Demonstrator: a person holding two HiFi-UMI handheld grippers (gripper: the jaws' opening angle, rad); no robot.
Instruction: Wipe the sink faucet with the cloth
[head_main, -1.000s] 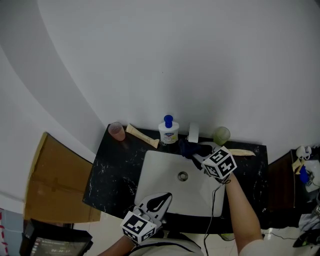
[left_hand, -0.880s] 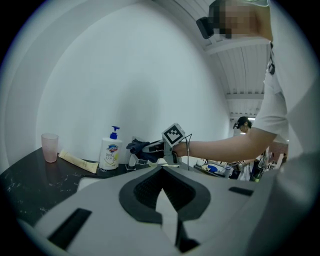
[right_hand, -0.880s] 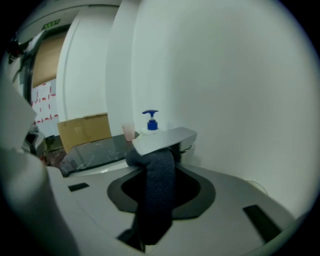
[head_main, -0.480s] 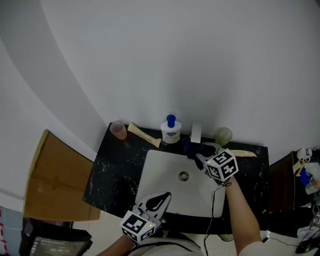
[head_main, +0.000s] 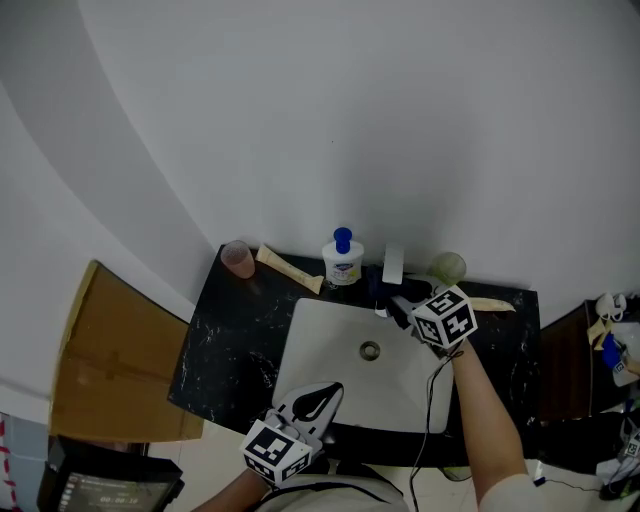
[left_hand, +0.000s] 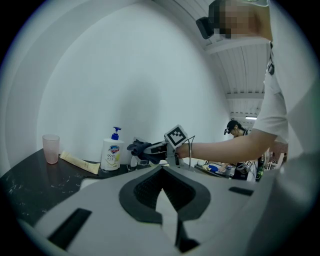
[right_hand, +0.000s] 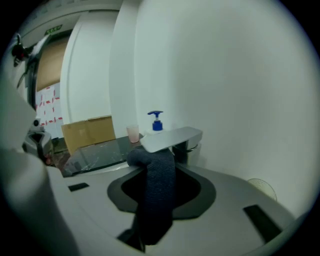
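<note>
Head view, left to right.

- Cardboard box (head_main: 110, 360) stands off the left end of the black counter (head_main: 225, 340).
- Along the back edge by the wall: pink cup (head_main: 237, 260), then a cream tube (head_main: 287, 270) lying slantwise, then a soap bottle (head_main: 342, 264) with a blue pump, upright.
- White sink (head_main: 320, 350) is set in the counter, with the drain (head_main: 370, 350) near its middle.
- Left gripper (head_main: 322, 397) hangs over the near rim of the sink, well apart from the faucet. In the left gripper view its jaws are together with nothing between them.
- Faucet (head_main: 392, 263) stands at the back rim of the sink, just right of the soap bottle. Its flat spout has its long axis running from the wall out over the sink, toward the person. In the right gripper view the spout (right_hand: 170, 139) reaches from its base at the right toward the left.
- Cloth (head_main: 384, 290) is dark and rolled long. Its long axis lies along the jaws of the right gripper (head_main: 400, 305), which are clamped on it. The bunched front end touches the spout just under its tip. Cloth and gripper hide the spout tip in the head view.
- Pale green cup (head_main: 447, 267) is just right of the faucet, near the wall.
- A second tube (head_main: 490, 304) lies flat beyond the right gripper.
</note>
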